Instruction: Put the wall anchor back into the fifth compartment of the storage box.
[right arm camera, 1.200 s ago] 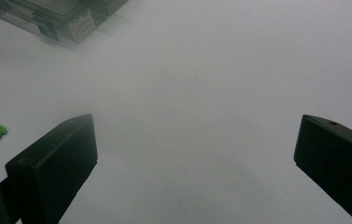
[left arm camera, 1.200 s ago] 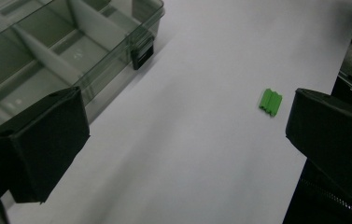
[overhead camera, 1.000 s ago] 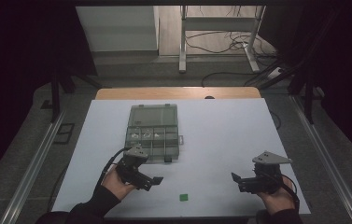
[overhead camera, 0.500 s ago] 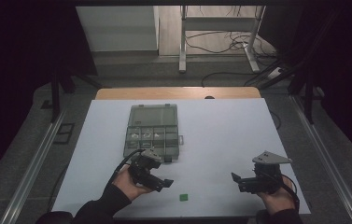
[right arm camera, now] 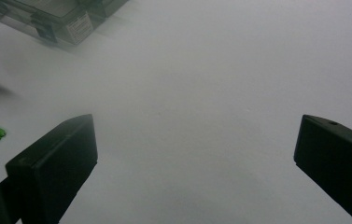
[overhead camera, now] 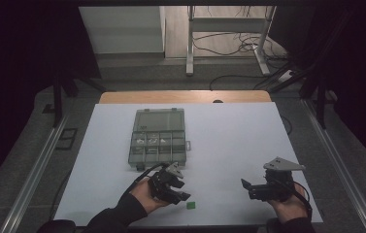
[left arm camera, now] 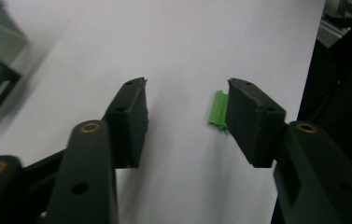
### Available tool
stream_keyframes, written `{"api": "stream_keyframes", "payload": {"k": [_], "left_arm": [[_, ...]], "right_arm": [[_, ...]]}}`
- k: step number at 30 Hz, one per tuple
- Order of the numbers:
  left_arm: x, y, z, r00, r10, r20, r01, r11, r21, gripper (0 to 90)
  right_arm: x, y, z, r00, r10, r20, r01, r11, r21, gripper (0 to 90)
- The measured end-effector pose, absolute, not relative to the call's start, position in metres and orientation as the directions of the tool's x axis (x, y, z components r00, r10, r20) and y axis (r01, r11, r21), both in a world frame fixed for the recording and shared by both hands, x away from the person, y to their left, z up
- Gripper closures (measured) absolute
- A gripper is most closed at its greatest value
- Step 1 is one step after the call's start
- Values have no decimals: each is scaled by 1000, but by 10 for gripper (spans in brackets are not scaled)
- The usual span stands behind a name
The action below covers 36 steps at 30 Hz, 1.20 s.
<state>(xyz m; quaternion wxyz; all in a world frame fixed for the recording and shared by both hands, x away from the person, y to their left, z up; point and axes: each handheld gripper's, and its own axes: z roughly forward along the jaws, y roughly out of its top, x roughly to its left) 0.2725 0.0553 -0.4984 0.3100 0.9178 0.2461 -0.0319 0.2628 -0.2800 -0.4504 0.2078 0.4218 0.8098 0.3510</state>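
Observation:
A small green ridged piece [overhead camera: 190, 205] lies on the white table near its front edge. My left gripper [overhead camera: 181, 191] hovers just left of it, tips pointing at it. In the left gripper view the green piece [left arm camera: 218, 111] sits on the table right beside the inner face of the right-hand jaw, partly hidden behind it. The left gripper [left arm camera: 187, 93] has just been closing its jaws; a gap remains and the pads do not press on the piece. My right gripper [overhead camera: 247, 189] rests at the front right, open wide [right arm camera: 197, 135] with nothing between its jaws.
A clear compartment box [overhead camera: 158, 138] with small parts in its middle row stands behind the left hand, also seen far left as the box [right arm camera: 57, 18]. The white table sheet [overhead camera: 239, 141] spreads to the right of it. Dark floor and rails flank the table.
The left hand slid right and slightly down toward the green piece, and its jaws narrowed. The right hand and gripper kept still.

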Motion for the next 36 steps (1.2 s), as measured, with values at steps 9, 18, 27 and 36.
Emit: {"api": "stream_keyframes", "payload": {"k": [9,18,27,36], "left_arm": [[268,41,-508,891,404,-210,450,-717,532,664],[267,36,-512,905,376,-197,421,-742,522,767],[265,32,-514,915,363,-174,399,-758,517,785],[263,30,-517,920,362,-148,385,-771,508,832]], "right_arm": [[262,-282,-450,-548,835,-53,535,398,746,0],[262,-282,-450,-547,835,-52,536,398,745,0],[262,-283,-450,-545,836,-55,534,397,746,0],[262,-283,-450,-544,837,-60,534,400,745,0]]}}
